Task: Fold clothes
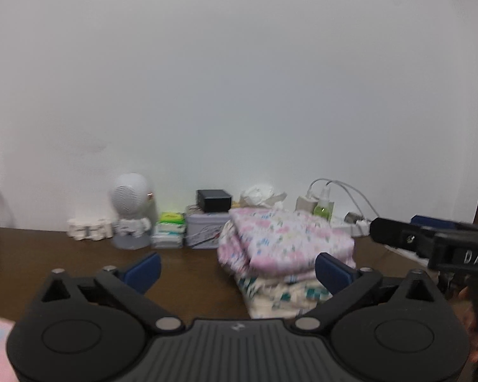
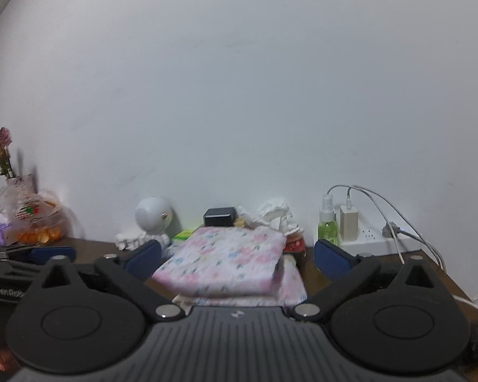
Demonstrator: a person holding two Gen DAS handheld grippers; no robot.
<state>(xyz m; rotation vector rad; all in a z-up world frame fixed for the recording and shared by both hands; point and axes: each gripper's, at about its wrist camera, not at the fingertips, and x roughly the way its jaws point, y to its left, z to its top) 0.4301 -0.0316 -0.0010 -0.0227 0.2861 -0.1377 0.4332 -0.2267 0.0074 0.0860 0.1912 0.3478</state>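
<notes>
- Left tool (image 1: 237, 272): matt black plastic body, ribbed grey top plate, bare metal pivot pins, blue matt pads.
- Right tool (image 2: 237, 259): same matt black plastic, metal pins, blue pads.
- Folded clothes (image 2: 226, 254): soft printed cloth, pink floral, slightly crumpled.
- Worktop (image 1: 188, 273): dark brown wood, smooth, low sheen.
- Spray bottle (image 2: 327, 224): clear glossy plastic.
- Power strip (image 2: 372, 238): smooth white plastic.
- Tin box (image 1: 204, 230): pale metal, light sheen.
- Wall (image 1: 239, 95): matt white.

Folded floral clothes (image 2: 226, 254) stacked on table (image 1: 79, 248)
</notes>
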